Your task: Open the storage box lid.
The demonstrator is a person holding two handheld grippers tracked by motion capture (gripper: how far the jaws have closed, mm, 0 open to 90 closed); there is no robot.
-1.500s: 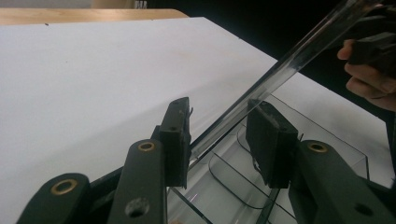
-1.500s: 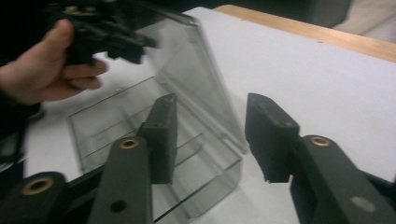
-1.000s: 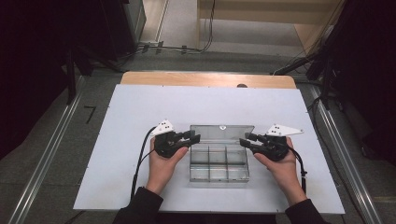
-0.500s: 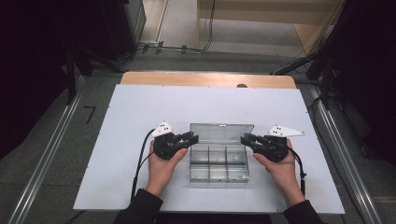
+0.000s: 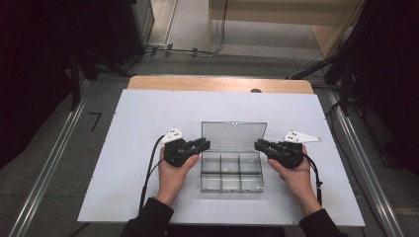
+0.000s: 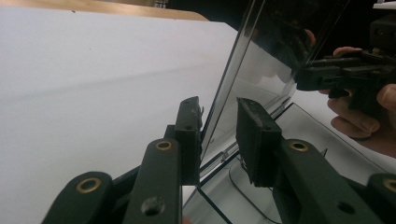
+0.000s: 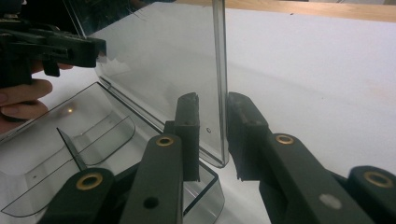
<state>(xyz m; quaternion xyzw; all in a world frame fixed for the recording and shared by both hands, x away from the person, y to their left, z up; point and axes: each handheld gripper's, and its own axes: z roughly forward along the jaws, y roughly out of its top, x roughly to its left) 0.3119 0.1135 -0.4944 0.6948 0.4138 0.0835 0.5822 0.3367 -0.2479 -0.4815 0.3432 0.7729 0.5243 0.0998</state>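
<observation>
A clear plastic compartment box [image 5: 231,174] lies on the white board, its lid [image 5: 233,136] standing up at the back. My left gripper [image 5: 205,144] straddles the lid's left edge and my right gripper [image 5: 259,145] its right edge. In the left gripper view the lid [image 6: 254,70] runs between the jaws of the left gripper [image 6: 218,109], close against one pad with a gap to the other. The right gripper view has the lid's edge [image 7: 219,70] between the jaws of the right gripper [image 7: 215,105], with a gap on one side. Both pairs of jaws have just been closing.
The white board [image 5: 138,123] covers a wooden table whose far edge [image 5: 217,84] shows behind it. Metal rails [image 5: 49,168] run along the floor on both sides. Cables trail from each gripper toward the person's sleeves at the near edge.
Both pairs of jaws have narrowed around the lid's side edges. The hands and the box have stayed where they were.
</observation>
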